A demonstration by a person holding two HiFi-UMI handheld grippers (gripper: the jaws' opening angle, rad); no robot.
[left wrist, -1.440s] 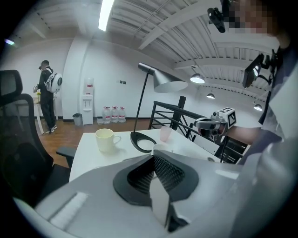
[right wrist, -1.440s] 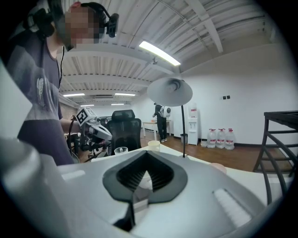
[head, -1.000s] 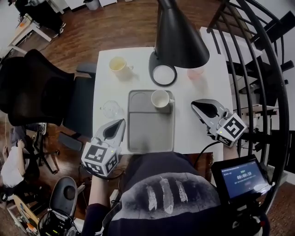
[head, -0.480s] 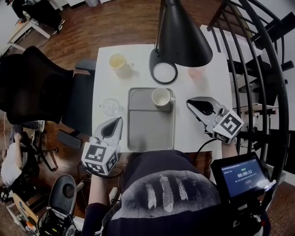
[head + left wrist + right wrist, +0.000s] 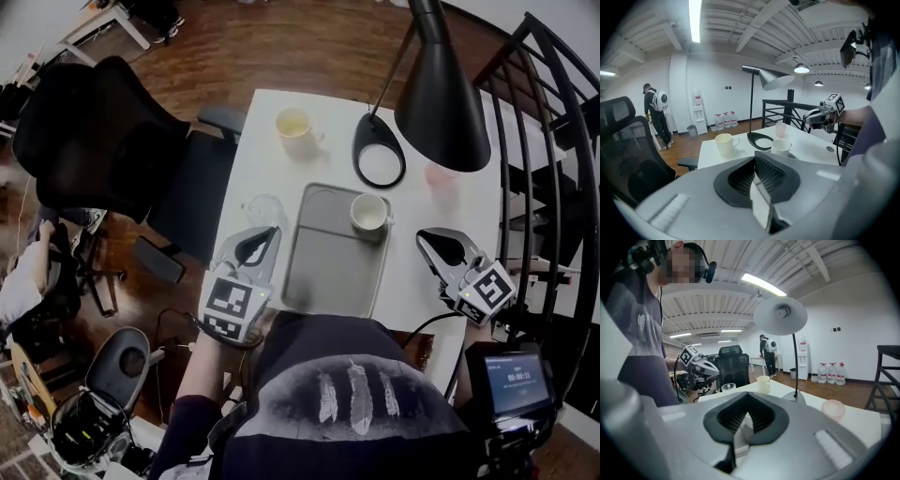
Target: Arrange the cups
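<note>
Left claw [image 5: 269, 232] is pinched fully together and holds nothing. The glass [image 5: 265, 208] stands upright just ahead of its tip, apart from it, on the table [image 5: 265, 159]. To this claw's right the tray [image 5: 328, 262] runs lengthwise, roughly in line with it. Right claw [image 5: 427, 237] is likewise closed and empty. The white cup [image 5: 369, 213] sits ahead and to its left, in the tray's far right corner. Further beyond the left claw is the cream mug [image 5: 293, 123], and beyond the right claw the pink cup [image 5: 439, 175]. The left claw looks nearer the glass, and would have to open before taking it. That claw's own view hides the glass beneath its body, and the lamp shade [image 5: 441, 94] cuts off the pink cup's far edge
</note>
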